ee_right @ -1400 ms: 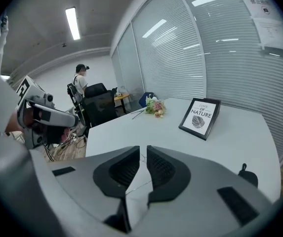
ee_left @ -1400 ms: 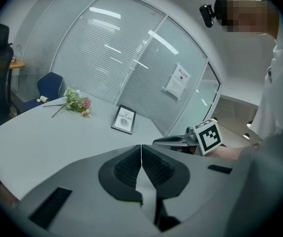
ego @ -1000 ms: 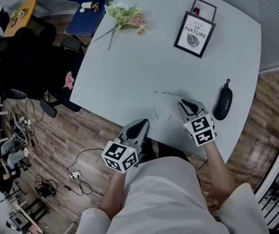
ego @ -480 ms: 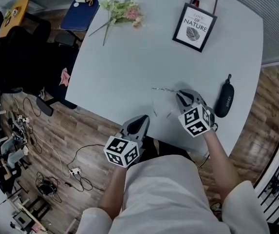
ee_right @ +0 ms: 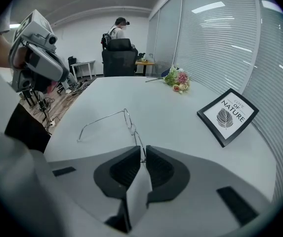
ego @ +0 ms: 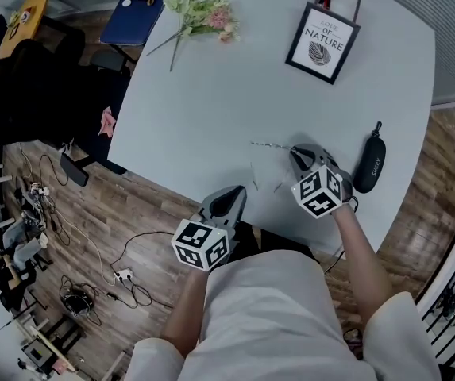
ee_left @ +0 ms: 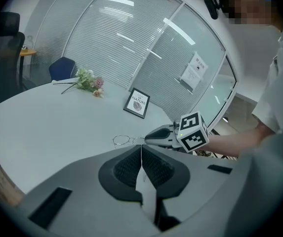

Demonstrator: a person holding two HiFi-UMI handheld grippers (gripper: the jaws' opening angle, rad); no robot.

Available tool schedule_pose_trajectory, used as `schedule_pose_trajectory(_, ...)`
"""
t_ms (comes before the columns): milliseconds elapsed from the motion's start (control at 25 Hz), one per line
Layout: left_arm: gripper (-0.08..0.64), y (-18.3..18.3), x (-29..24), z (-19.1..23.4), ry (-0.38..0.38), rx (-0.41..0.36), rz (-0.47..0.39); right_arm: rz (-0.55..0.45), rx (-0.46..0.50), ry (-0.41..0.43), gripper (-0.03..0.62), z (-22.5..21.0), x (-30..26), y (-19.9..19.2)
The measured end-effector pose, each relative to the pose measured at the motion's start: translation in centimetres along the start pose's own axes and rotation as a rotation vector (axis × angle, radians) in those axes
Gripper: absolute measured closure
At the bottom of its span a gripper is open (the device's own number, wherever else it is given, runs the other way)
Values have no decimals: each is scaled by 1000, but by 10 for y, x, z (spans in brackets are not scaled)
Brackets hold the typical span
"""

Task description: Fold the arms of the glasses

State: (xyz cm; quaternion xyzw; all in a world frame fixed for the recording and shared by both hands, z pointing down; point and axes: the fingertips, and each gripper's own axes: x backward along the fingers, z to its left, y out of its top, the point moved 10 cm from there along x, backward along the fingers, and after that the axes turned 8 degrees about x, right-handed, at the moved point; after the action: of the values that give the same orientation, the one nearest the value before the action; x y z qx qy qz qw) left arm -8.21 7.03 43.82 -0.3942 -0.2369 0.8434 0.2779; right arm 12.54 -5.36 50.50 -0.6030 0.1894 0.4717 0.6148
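Grey table [ego: 211,94] over wood floor [ego: 132,236] | right gripper [ee_right: 142,154] — pinching glasses [ee_right: 130,126] | left gripper [ee_left: 141,152] — jaws together

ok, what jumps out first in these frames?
Thin wire-rimmed glasses, arms unfolded, on the grey table, one end pinched in the right gripper. A black case lies just right of that gripper; a framed print and a flower sprig sit at the table's far side.
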Motion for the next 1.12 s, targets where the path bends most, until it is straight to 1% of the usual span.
schedule_pose_trajectory(120, 540, -3, -3, 3, 3, 0, 8, 4, -4, -3, 566, 0, -2, -2)
schedule_pose_trajectory(200, 540, -7, -8, 8, 11, -16, 20, 3, -6, -5, 566, 0, -2, -2)
schedule_pose_trajectory(280, 540, -13, -13, 14, 31, -42, 45, 3, -7, -6, 566, 0, -1, -3)
schedule_pose_trajectory(360, 540, -18, -18, 20, 52, -49, 69, 4, -5, -6, 568, 1, -1, -3)
schedule_pose_trajectory(760, 540, -30, -41, 43, 100, -43, 152, 1, -3, -11, 577, 6, 0, -3)
schedule_pose_trajectory(920, 540, -35, -52, 54, 119, -21, 190, 1, -6, -10, 577, 9, 1, -3)
schedule_pose_trajectory(1120, 540, -36, -62, 58, 112, 10, 208, 2, -9, -8, 577, 13, 2, 0)
